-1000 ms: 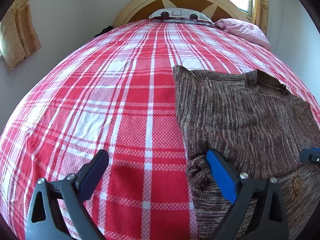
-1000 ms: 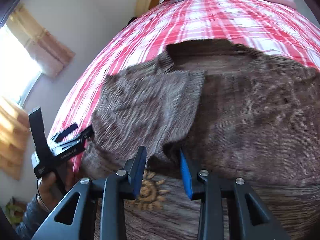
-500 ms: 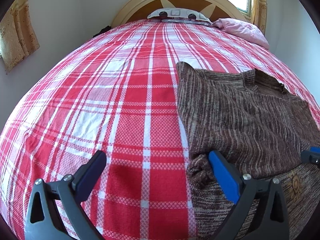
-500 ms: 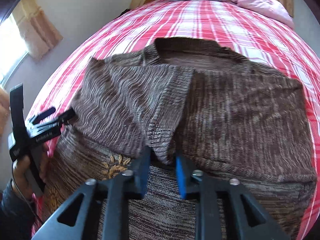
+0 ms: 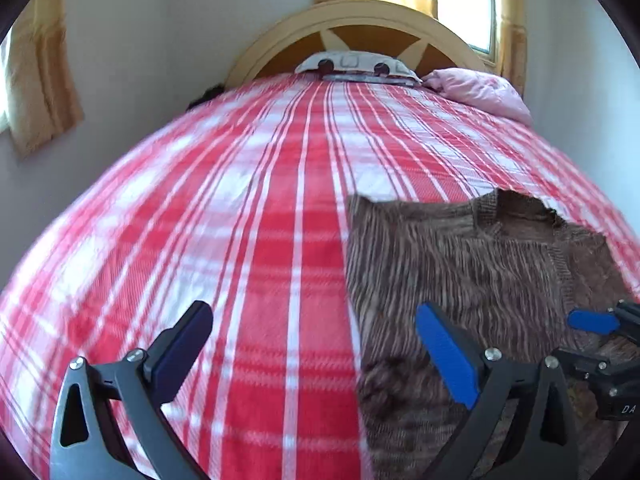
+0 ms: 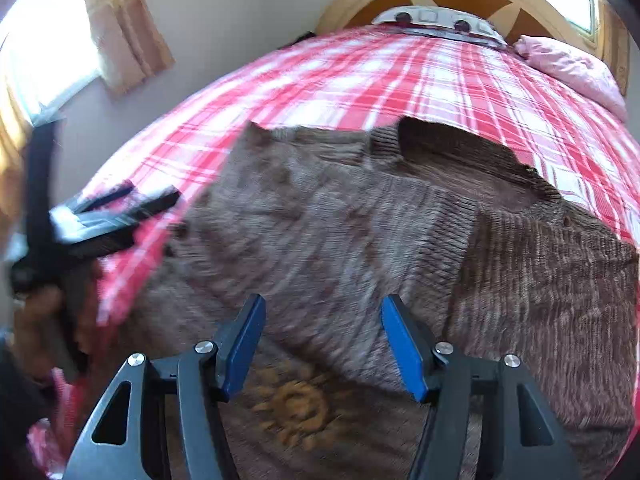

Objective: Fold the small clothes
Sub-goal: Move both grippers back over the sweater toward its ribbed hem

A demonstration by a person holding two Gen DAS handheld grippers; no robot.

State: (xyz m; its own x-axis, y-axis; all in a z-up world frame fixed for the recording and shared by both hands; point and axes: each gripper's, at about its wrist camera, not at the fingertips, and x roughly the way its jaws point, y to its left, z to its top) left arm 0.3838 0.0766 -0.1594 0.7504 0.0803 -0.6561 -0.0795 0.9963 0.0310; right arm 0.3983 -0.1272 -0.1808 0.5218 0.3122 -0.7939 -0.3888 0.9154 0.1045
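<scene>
A red plaid bedspread (image 5: 248,264) covers the bed; on its near right part lies the brown knit sweater (image 6: 360,232), one sleeve folded across its chest. The left gripper (image 5: 316,344) stands wide, empty. The right gripper (image 6: 324,340), its jaws just opened, hovers over the sweater holding nothing

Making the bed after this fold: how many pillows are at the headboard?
2: a patterned white pillow centered against the headboard, and a pink pillow to its right. More could be hidden behind them.
</scene>
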